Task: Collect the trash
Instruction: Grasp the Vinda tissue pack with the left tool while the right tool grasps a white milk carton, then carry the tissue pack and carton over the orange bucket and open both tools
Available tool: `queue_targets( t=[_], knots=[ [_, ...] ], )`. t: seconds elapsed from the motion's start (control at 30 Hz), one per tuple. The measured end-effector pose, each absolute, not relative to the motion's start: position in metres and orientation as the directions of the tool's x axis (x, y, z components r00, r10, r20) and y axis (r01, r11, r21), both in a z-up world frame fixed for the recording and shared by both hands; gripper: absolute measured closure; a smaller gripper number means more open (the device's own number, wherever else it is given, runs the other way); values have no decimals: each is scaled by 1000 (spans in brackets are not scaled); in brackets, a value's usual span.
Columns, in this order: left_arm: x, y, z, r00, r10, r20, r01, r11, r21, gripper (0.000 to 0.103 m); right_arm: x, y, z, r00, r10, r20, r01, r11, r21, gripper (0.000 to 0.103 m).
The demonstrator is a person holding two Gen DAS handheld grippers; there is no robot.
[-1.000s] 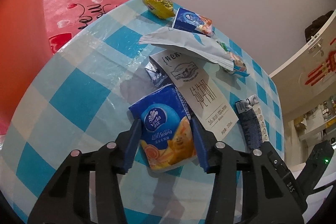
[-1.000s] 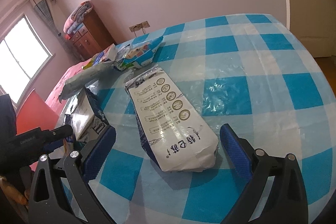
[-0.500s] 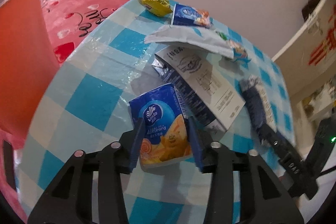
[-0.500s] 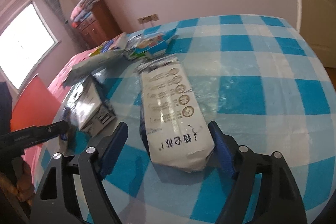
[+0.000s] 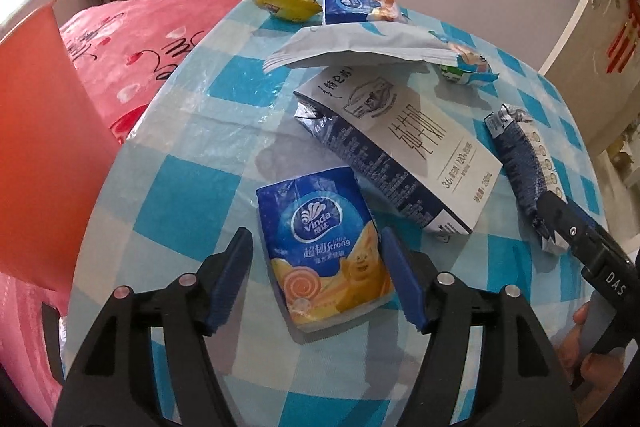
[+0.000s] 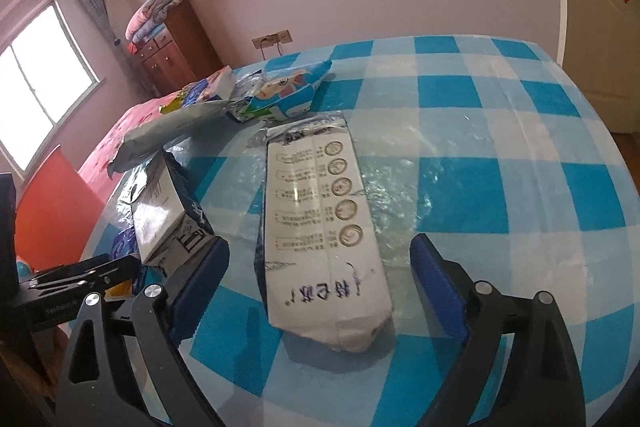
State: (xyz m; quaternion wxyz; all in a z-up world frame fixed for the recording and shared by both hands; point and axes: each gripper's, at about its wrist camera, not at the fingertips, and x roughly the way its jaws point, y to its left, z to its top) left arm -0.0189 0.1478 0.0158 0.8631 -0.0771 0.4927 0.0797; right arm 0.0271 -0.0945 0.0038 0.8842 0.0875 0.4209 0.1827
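A blue Vinda tissue pack lies flat on the blue-checked table. My left gripper straddles it with its jaws opening. A gap shows at the left pad, and the right pad is close beside the pack. A flattened white and dark-blue carton lies between the fingers of my right gripper. Those jaws are opening too, with table showing on both sides. The same carton shows in the left wrist view with a right finger at its end.
A larger milk carton lies between the two grippers. Behind it are a grey bag, a yellow wrapper, another tissue pack and a blue snack bag. An orange-red panel and pink bed lie left of the table.
The left pads, pressed on the tissue pack before, have spread apart from it, and the left view has rolled. The right jaws narrowed around the flattened carton, then widened again.
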Motion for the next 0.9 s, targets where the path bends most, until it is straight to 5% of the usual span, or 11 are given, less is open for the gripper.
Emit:
queue_targets(
  t=[0.1,0.33,0.73,0.83,0.9],
  knots=[
    [-18,144,15,503,110,-857,-225,974,-7,46,29,-94,4,581,393,-712,-244,919,309,13],
    [-20,149,17,518,92,-851,-232,972,-37,56,29,-90,2,579,366,-728,-237,931,279,38],
    [-35,173,17,558,2,-830,-211,968,-139,67,18,-97,12,637,363,-680,-224,931,287,51],
    [-41,179,17,570,-22,-821,-199,966,-164,68,14,-98,14,649,355,-673,-215,934,285,75],
    [-42,181,17,575,-31,-818,-194,966,-173,68,13,-97,14,650,353,-672,-214,935,284,76]
  ],
)
